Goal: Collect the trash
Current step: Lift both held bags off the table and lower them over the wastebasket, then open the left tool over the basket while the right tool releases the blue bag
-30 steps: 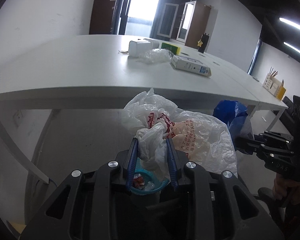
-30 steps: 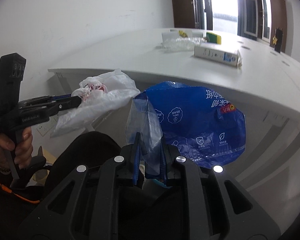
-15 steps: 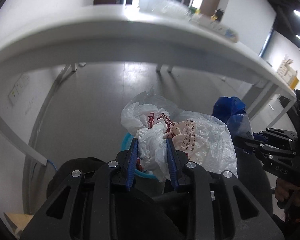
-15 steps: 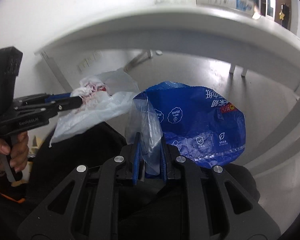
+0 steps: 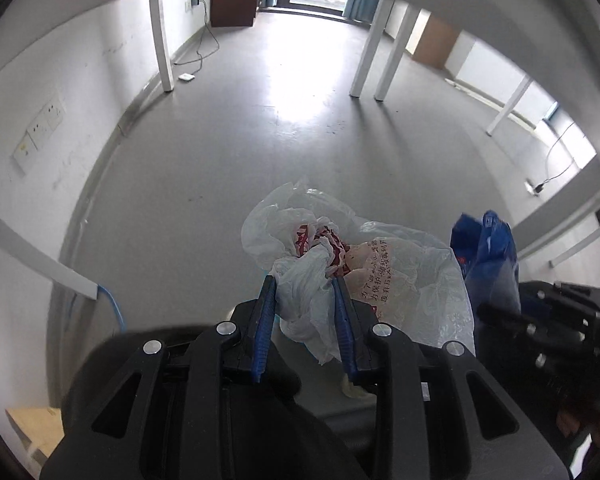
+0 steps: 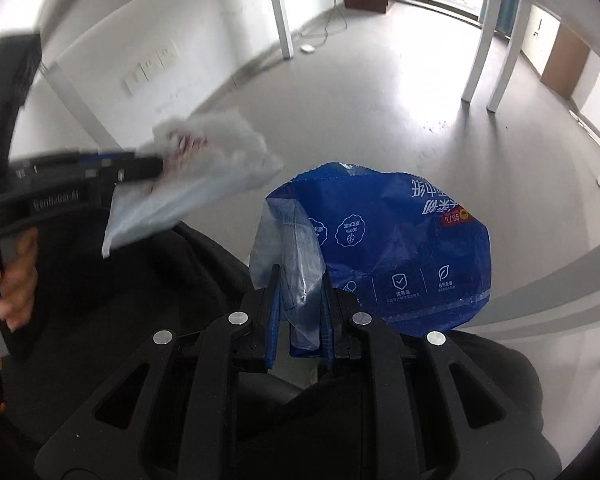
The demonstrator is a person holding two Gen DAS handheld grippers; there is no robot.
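Grey floor [image 5: 260,152] stretched away beneath both cameras, crossed by white table legs [image 5: 162,40] and lit by a bright doorway at the far end of the room. A cable trailed along the wall near wall sockets [image 5: 40,128].

The left gripper [image 5: 305,300] had its jaws clamped on a crumpled white bag [image 5: 404,280] printed with red characters, the plastic bunched between the blue pads and billowing out to the right. The right gripper [image 6: 298,296] had its jaws closed on a blue bag [image 6: 400,248], pinching it by a clear flap, with the printed panel hanging to the right. In the right wrist view, the left gripper [image 6: 156,166] appeared at the left edge, blurred, the person's hand [image 6: 12,264] wrapped round its grip, the white bag [image 6: 196,184] trailing from its tip. Both pieces of trash hung in the air, near each other but apart, above dark clothing that filled the bottom of each view.

Judging by the downward aim of both tools, the step in hand looked like carrying the two bags to a drop point. No bin could be made out in either view; a pale shape under the white bag was too hidden to identify. The next move would call for bringing each bag over the container before loosening the jaws, one at a time, since light plastic could cling to the pads or drift aside.
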